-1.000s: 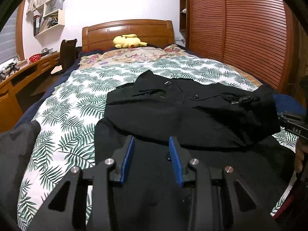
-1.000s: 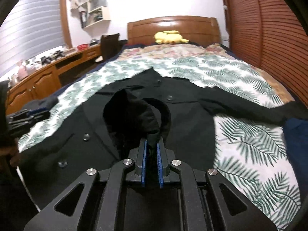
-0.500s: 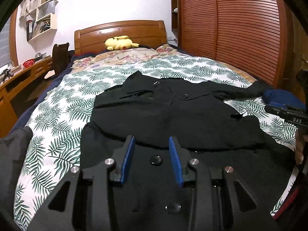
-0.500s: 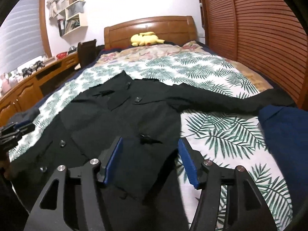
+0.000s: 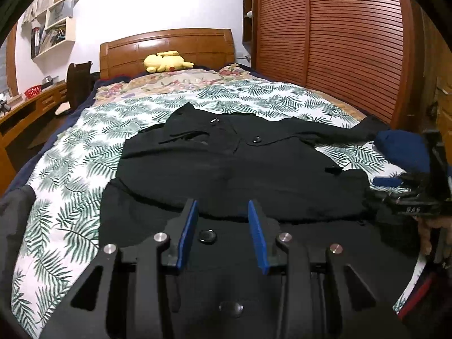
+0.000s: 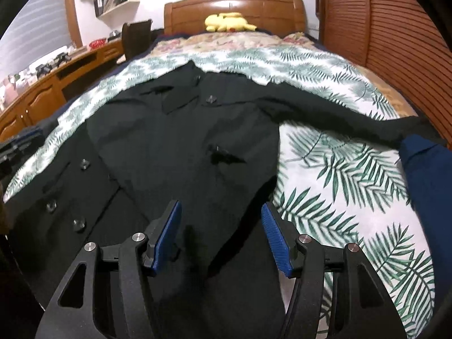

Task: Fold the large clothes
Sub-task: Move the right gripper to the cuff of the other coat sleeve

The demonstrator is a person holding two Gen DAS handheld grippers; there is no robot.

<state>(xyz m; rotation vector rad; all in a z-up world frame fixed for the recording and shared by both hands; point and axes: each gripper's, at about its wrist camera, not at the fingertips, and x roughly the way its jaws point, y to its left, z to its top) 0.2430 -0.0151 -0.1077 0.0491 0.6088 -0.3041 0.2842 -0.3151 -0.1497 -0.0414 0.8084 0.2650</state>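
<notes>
My right gripper (image 6: 220, 231) has just released the folded sleeve, my left gripper (image 5: 221, 233) hangs parted and empty — next, I judge, grip the black coat (image 6: 175, 147)'s outstretched sleeve (image 6: 339, 115).

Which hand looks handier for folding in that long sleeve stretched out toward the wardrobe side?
Probably the right. The right gripper, jaws open and empty, hangs over the black coat on the side nearest the outstretched sleeve; the left gripper sits farther away.

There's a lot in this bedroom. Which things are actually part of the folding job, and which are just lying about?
Part of the job:
black coat, spread on the bed
left gripper, open
right gripper, open, nothing between its jaws

Just lying about:
yellow plush toy
blue garment
chair
desk
wall shelves
</notes>
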